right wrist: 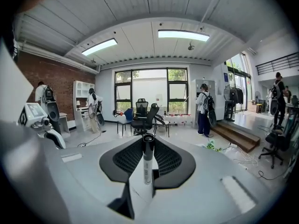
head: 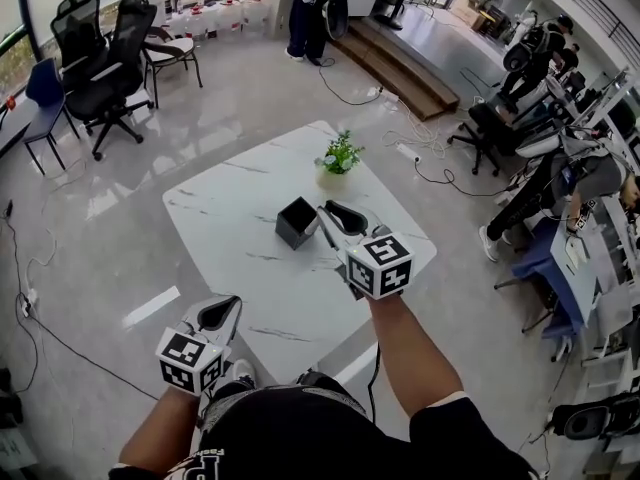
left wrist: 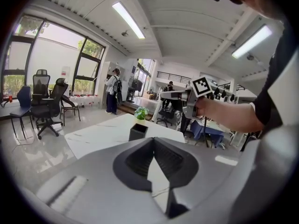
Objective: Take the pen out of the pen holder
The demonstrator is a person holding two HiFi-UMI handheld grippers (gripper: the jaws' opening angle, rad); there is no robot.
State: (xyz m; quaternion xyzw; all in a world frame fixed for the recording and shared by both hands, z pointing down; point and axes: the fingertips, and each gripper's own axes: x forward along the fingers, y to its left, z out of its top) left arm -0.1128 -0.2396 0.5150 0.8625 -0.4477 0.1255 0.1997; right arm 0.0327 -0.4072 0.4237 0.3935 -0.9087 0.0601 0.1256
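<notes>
My right gripper (head: 338,218) is shut on a black-and-white pen (right wrist: 147,162), which stands upright between the jaws in the right gripper view. In the head view this gripper hangs over the white marble table (head: 240,193), just right of the black square pen holder (head: 297,221), and the pen (head: 327,232) shows as a thin light bar along its left side, clear of the holder. My left gripper (head: 222,313) is low at the table's near edge, shut with nothing in it. The left gripper view shows its jaws (left wrist: 152,143) meeting at the tips, with the pen holder (left wrist: 138,131) farther off.
A small potted plant (head: 338,158) stands behind the holder on the table. Black office chairs (head: 105,63) are at the far left, steps (head: 395,63) at the back, cables (head: 425,143) on the floor. People and desks crowd the right side (head: 560,168).
</notes>
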